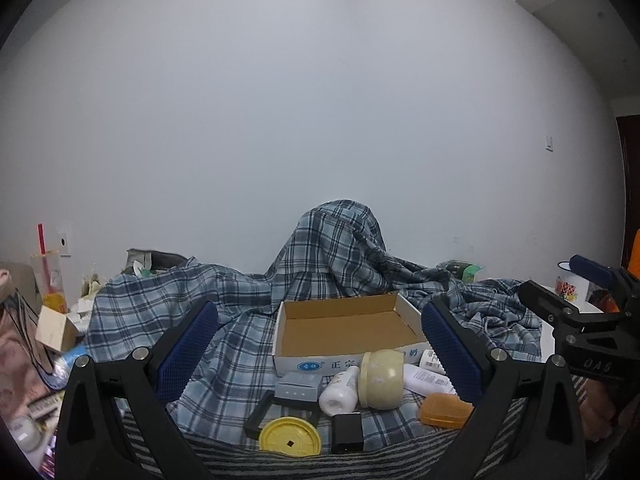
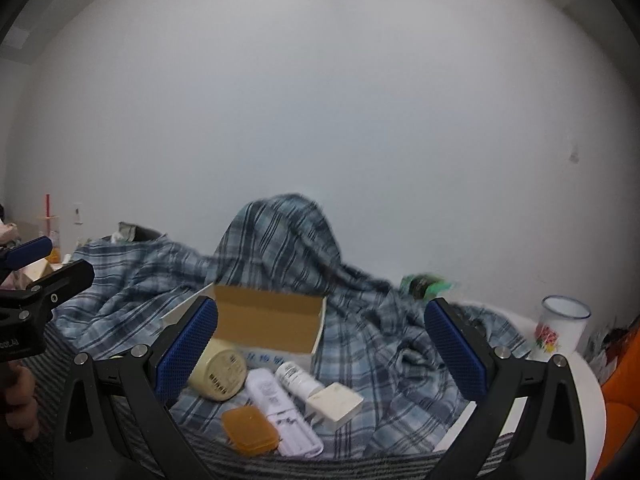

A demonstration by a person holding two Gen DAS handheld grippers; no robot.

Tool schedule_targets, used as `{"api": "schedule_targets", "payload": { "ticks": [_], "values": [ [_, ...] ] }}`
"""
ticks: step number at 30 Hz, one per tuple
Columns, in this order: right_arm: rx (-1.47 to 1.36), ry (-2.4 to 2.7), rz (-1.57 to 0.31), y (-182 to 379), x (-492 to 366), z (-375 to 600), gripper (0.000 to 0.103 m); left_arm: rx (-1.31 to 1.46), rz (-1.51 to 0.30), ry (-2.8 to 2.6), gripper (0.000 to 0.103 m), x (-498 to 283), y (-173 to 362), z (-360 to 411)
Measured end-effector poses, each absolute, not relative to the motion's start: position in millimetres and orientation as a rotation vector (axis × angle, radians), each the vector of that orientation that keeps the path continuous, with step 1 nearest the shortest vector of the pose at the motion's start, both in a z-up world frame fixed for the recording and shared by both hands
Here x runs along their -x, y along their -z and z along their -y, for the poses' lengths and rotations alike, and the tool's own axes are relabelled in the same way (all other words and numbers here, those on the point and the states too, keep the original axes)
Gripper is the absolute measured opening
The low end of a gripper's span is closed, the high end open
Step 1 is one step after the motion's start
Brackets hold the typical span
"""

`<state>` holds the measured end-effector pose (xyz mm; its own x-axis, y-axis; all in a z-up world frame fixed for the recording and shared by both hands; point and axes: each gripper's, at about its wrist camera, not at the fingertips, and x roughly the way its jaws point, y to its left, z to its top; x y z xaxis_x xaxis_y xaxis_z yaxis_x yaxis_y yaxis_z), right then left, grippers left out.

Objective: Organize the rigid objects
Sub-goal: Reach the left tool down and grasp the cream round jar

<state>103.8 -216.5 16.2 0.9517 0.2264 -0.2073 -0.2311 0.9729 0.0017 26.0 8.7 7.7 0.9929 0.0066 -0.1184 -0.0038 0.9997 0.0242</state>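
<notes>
An open cardboard box [image 1: 344, 330] [image 2: 268, 324] sits on a plaid cloth. In front of it lie a cream jar [image 1: 380, 378] [image 2: 218, 374] on its side, a white bottle [image 1: 339, 391], a grey box [image 1: 298, 386], a yellow lid [image 1: 290, 436], a black block [image 1: 347, 432], an orange case [image 1: 444, 410] [image 2: 250, 430], a white tube [image 2: 276, 408], a small white bottle [image 2: 298, 380] and a white cube [image 2: 335, 402]. My left gripper [image 1: 320, 356] is open and empty above them. My right gripper [image 2: 322, 354] is open and empty, and also shows at the right of the left wrist view [image 1: 576, 292].
The plaid cloth [image 1: 328, 256] rises in a hump behind the box. A flowered white mug [image 2: 560, 328] stands on a white table at the right. A green bottle [image 2: 424, 284] lies behind the cloth. Clutter with a small carton [image 1: 54, 326] fills the left.
</notes>
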Motion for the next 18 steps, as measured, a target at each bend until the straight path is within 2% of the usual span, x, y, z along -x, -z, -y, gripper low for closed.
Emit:
{"api": "schedule_targets", "payload": {
  "ticks": [4, 8, 18],
  "values": [
    [-0.036, -0.26, -0.267, -37, -117, 232, 0.103, -0.024, -0.146, 0.048, 0.103, -25, -26, -13],
    [-0.101, -0.293, -0.333, -45, -134, 242, 0.103, -0.006, -0.28, 0.13, 0.103, -40, -42, -16],
    [-0.062, -0.386, -0.512, -13, -189, 234, 0.103, -0.002, -0.382, 0.083, 0.103, -78, -34, -27]
  ]
}}
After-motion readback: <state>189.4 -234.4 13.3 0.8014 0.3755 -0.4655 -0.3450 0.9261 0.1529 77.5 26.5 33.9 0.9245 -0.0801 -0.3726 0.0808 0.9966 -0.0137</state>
